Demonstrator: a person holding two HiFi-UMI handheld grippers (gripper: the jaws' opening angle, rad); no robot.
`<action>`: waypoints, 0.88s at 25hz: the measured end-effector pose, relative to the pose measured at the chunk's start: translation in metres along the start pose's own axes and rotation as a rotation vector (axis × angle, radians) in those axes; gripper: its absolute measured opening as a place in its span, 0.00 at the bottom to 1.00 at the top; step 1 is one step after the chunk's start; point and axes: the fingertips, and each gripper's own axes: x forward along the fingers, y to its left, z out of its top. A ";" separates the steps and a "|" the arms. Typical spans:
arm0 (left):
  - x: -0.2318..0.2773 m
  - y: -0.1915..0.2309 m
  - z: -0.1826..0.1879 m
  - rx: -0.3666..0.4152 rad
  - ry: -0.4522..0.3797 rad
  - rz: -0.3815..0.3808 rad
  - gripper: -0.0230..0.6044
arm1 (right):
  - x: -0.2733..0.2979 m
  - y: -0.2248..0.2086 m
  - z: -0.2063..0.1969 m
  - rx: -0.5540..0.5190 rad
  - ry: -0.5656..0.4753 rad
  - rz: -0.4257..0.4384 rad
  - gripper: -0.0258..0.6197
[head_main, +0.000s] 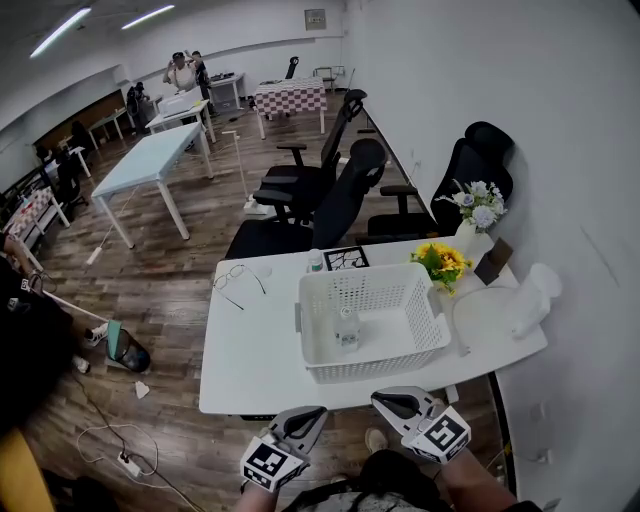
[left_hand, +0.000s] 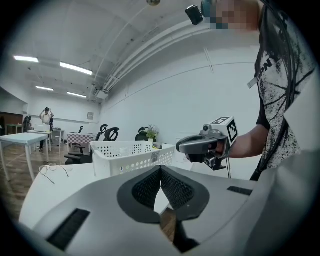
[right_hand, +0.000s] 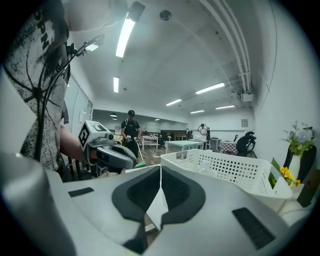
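At the near edge of a white table (head_main: 250, 350), the left gripper (head_main: 312, 415) and the right gripper (head_main: 388, 402) hover side by side just short of the tabletop, each with its jaws closed tip to tip and nothing held between them. Just beyond them stands a white perforated basket (head_main: 372, 364), its near wall facing both grippers, and a small bottle (head_main: 347, 328) stands upright inside, left of the basket's middle and apart from the walls. Any reach for the bottle would, on this evidence, go best with the jaws spread before they cross the rim, coming down from above rather than through the near wall, and closing squarely on the bottle so it does not tip. Bare tabletop to the left of the basket gives the widest room to move, with only a pair of glasses (head_main: 238, 274) lying towards the far left corner. To the right, space is tighter: a plate (head_main: 485, 315) and yellow flowers (head_main: 442, 263) sit close to the basket, and the table's right end runs up to the wall (head_main: 560, 150). Beyond the far edge, black office chairs (head_main: 330, 200) are drawn up to the table.
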 end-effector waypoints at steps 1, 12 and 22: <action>0.002 0.003 0.000 -0.003 0.003 0.002 0.05 | 0.000 -0.003 0.007 -0.005 -0.010 0.008 0.08; 0.036 0.034 0.010 -0.036 -0.014 0.094 0.05 | 0.025 -0.079 0.066 -0.081 0.003 0.103 0.08; 0.049 0.051 0.014 -0.095 -0.043 0.213 0.05 | 0.083 -0.124 0.060 -0.196 0.183 0.272 0.21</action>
